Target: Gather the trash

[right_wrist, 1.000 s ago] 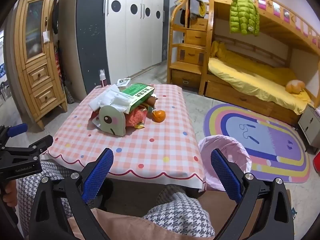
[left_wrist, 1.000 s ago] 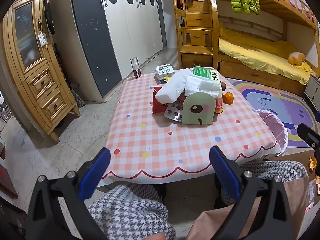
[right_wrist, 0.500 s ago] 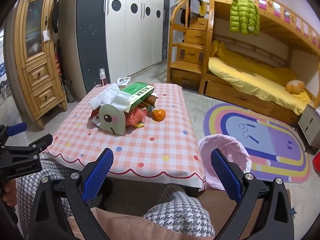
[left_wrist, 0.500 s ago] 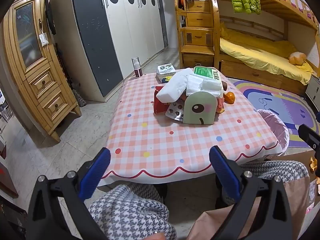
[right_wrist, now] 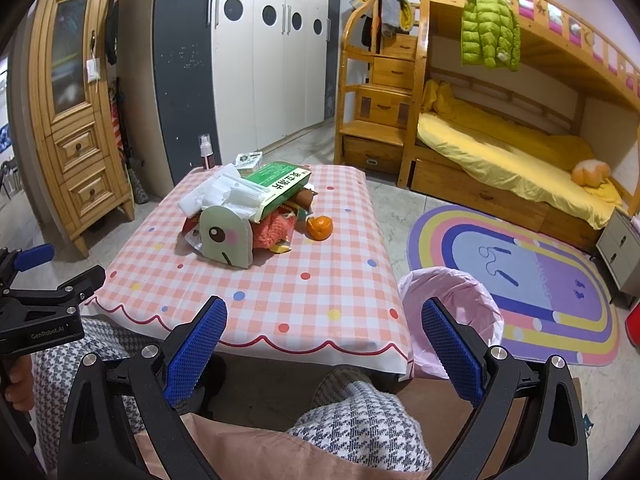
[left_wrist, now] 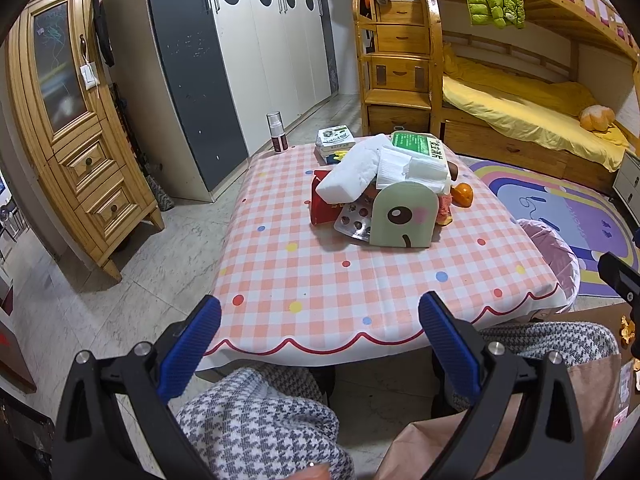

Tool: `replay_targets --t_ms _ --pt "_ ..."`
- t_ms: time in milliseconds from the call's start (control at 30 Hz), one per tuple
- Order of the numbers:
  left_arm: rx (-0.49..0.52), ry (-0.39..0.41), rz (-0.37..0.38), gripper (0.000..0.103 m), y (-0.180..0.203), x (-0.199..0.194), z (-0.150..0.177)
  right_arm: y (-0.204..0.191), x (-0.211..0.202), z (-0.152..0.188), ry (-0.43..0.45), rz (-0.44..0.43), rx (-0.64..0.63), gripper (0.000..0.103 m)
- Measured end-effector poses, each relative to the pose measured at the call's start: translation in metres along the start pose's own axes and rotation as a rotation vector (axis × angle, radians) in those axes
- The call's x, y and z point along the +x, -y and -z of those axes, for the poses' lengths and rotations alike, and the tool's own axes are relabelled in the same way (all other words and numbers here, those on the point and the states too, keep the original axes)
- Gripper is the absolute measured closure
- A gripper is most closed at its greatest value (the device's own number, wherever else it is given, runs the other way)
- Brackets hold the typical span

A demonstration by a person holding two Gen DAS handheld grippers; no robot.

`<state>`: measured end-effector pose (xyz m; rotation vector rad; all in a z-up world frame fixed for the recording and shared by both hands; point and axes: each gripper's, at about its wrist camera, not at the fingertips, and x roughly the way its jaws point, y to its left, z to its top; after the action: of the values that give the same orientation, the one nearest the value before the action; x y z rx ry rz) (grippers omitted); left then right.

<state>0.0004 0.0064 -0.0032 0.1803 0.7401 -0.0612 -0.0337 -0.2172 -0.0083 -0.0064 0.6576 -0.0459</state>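
Observation:
A pile of trash sits mid-table on the pink checked tablecloth [left_wrist: 320, 272]: white foam pieces [left_wrist: 352, 172], a green box [left_wrist: 418, 146], a blister pack [left_wrist: 354, 218], a red packet [left_wrist: 322, 210] and a pale green card with an eye [left_wrist: 404, 216]. An orange [right_wrist: 319, 227] lies beside the pile [right_wrist: 240, 208]. A bin with a pink bag [right_wrist: 452, 304] stands at the table's right corner. My left gripper [left_wrist: 320, 336] and right gripper [right_wrist: 322, 338] are open, empty, and held before the table's near edge.
A spray bottle [left_wrist: 276, 132] and a small box [left_wrist: 334, 140] stand at the table's far edge. A wooden cabinet [left_wrist: 76, 132] is on the left, a bunk bed [right_wrist: 500, 144] and rainbow rug [right_wrist: 520, 276] on the right. Checked-trouser knees [left_wrist: 256, 424] are below.
Both grippers have edged slightly toward the table; the view has shifted a little. Both stay open.

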Motion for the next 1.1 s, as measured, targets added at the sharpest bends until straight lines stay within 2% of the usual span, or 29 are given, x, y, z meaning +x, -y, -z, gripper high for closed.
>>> replay_targets --t_ms 1100 --pt "-0.008 -0.007 0.002 0.007 -0.0072 0.0014 0.0022 -0.0037 0.0008 0.001 -0.003 0.002 -0.004 0.006"
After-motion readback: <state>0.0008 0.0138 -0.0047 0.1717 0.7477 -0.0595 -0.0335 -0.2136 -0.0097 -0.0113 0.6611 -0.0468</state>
